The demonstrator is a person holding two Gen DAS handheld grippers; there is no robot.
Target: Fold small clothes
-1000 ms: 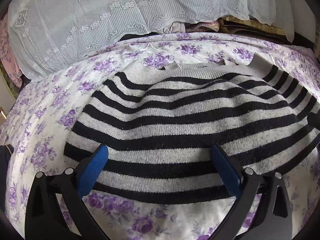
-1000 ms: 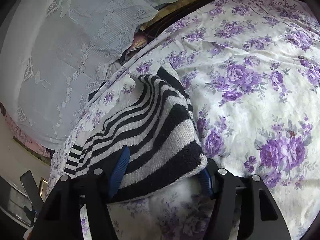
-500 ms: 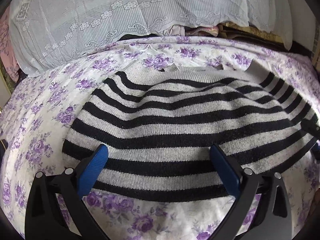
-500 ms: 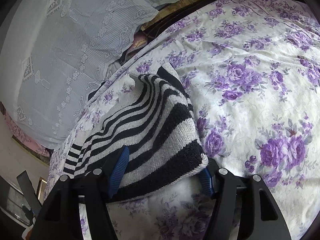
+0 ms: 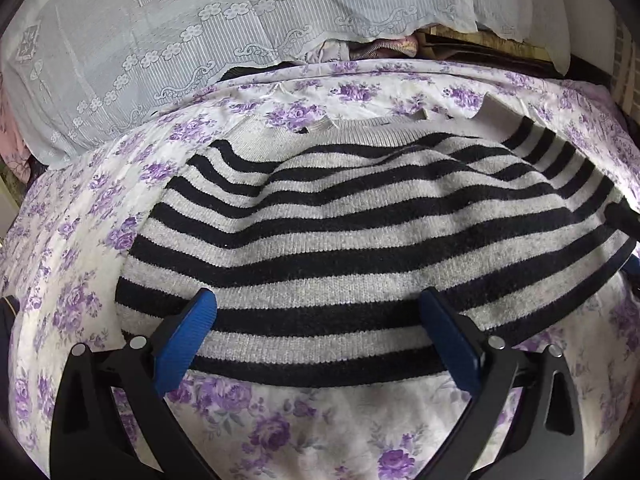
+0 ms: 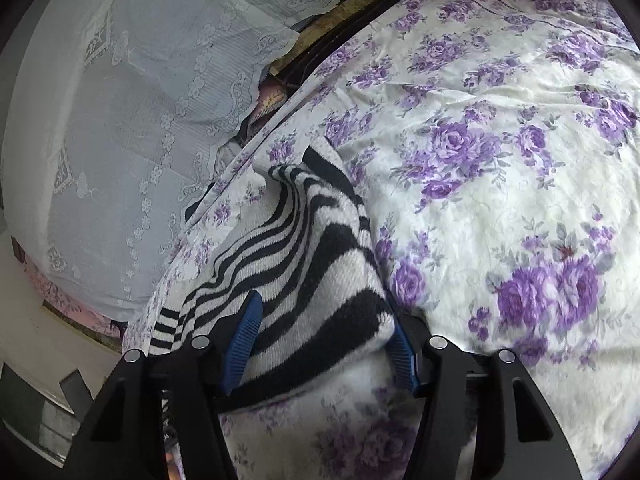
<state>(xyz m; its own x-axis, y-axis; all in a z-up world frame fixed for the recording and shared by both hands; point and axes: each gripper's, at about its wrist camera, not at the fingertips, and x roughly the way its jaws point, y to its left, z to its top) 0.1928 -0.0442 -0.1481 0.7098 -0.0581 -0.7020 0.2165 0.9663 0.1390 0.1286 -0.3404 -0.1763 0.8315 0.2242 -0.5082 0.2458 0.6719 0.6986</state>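
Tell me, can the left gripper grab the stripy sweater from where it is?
Probably yes. The left gripper is open, its blue fingers straddling the near hem of the stripy sweater on the flowered bedsheet, with nothing between them.

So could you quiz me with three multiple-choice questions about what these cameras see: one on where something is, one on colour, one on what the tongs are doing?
1. Where does the black-and-grey striped knitted sweater lie?
A. on the purple-flowered white bedsheet
B. on a wooden chair
C. in a basket

2. What colour are the pads on the tongs' fingers?
A. red
B. blue
C. yellow

3. How does the left tongs stand?
A. clamped on a sock
B. out of view
C. open, fingers spread wide over the sweater's near hem

Answers:
1 A, the flowered sheet shows all round the sweater.
2 B, both wrist views show ribbed blue pads.
3 C, the jaws stand far apart; the right tongs has the sweater's corner between its fingers, though how tightly it grips is unclear.
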